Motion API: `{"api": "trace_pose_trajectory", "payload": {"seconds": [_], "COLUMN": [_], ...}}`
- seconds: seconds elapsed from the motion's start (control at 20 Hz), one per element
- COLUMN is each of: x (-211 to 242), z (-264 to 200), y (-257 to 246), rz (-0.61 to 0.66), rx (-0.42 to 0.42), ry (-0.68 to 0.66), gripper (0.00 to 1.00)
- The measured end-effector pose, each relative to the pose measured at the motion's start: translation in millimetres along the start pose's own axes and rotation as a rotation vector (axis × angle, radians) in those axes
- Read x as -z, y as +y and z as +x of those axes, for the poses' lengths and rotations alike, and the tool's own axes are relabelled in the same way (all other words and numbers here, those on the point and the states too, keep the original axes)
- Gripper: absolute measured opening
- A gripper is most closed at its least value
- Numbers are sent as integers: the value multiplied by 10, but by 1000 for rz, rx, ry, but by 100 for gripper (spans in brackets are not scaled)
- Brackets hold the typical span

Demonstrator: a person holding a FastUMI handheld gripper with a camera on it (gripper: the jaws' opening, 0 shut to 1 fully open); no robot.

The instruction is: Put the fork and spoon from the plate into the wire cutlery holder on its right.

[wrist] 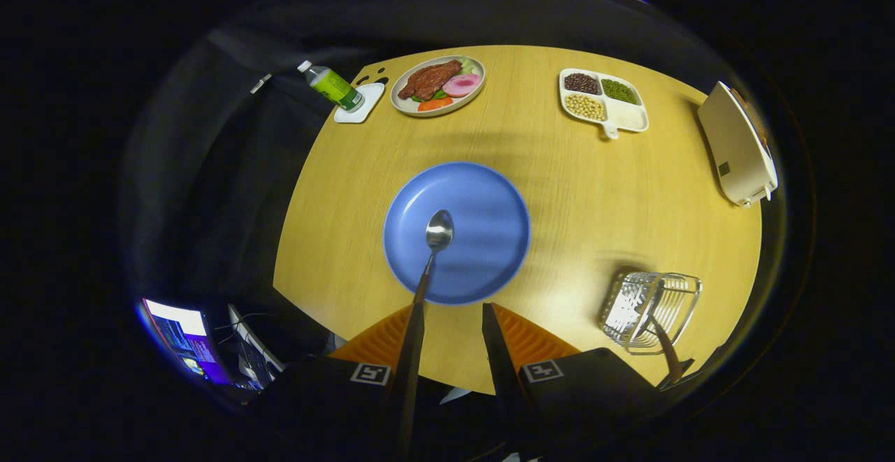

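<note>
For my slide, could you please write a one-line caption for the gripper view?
Open gripper above the blue plate, spoon ahead of its left finger, wire cutlery holder on the right already holding one utensil.

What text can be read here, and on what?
None readable.
Bottle label: too small.
Screen: blurred.
Finger tags: square patterns, no words.
Gripper open, spoon handle along one finger, bowl over the plate.

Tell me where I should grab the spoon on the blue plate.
Grip the spoon by its handle, where it crosses the near rim of the blue plate, coming from above. The handle runs toward the open gripper, so its fingers can straddle it there; the bowl lies flat mid-plate.
</note>
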State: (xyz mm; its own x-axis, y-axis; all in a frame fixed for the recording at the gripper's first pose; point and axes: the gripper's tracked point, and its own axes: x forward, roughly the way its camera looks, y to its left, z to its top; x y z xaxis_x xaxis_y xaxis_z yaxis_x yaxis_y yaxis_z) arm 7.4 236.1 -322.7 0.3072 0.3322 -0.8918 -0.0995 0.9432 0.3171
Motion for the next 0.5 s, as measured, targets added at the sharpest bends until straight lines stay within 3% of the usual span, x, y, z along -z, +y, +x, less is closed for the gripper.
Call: {"api": "trace_pose_trajectory", "payload": {"seconds": [0.5], "x": [59], "z": [1105], "y": [191], "rz": [35], "rx": [113], "ry": [76], "gripper": [54]}}
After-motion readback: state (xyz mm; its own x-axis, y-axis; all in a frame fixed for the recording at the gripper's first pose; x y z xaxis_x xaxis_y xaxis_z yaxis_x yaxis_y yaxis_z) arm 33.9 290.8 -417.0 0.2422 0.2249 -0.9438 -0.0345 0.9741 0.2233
